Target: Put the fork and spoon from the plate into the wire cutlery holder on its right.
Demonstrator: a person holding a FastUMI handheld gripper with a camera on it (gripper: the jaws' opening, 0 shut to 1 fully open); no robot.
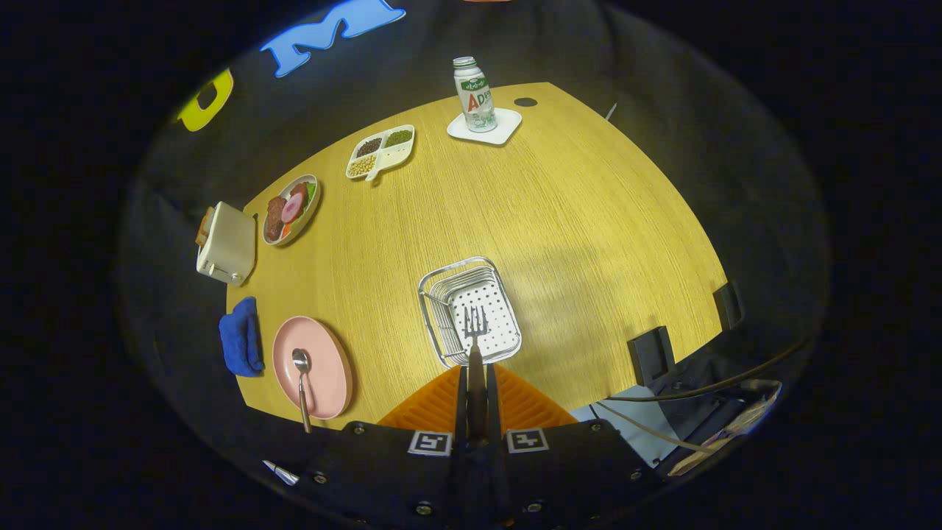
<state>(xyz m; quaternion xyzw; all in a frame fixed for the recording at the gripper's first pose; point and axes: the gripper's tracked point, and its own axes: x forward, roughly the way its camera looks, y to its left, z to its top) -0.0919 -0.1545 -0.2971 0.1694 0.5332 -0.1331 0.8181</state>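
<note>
Gripper view: The hand-held gripper (pixel 476 383) hangs above a wooden table (pixel 589 221), its two fingers drawn close together and pressing on the handle of a fork (pixel 475 331) from both sides. The fork points forward from the fingertips, its tines over the perforated floor of the wire cutlery holder (pixel 471 309), which stands just ahead of the fingers. Whether the tines touch the holder cannot be told from this angle.

To the left of the holder, near the table's front edge, sits a pink plate (pixel 327 364) with the spoon (pixel 302 383) lying on it, bowl away from the camera, handle reaching past the plate's near rim. A folded blue cloth (pixel 241 337) lies just beside the plate on its far left.

Further back along the left side stands a pale toaster (pixel 227 243) with slices of bread in it, and next to it a round dish of food (pixel 291 210). Beyond that is a divided tray (pixel 381 151) holding beans and grains in separate compartments. At the far end a small bottle (pixel 475 94) stands upright on a white coaster (pixel 486 126).

Two dark clamps (pixel 651 353) grip the table's right edge, with cables (pixel 699 390) trailing below them.
</note>
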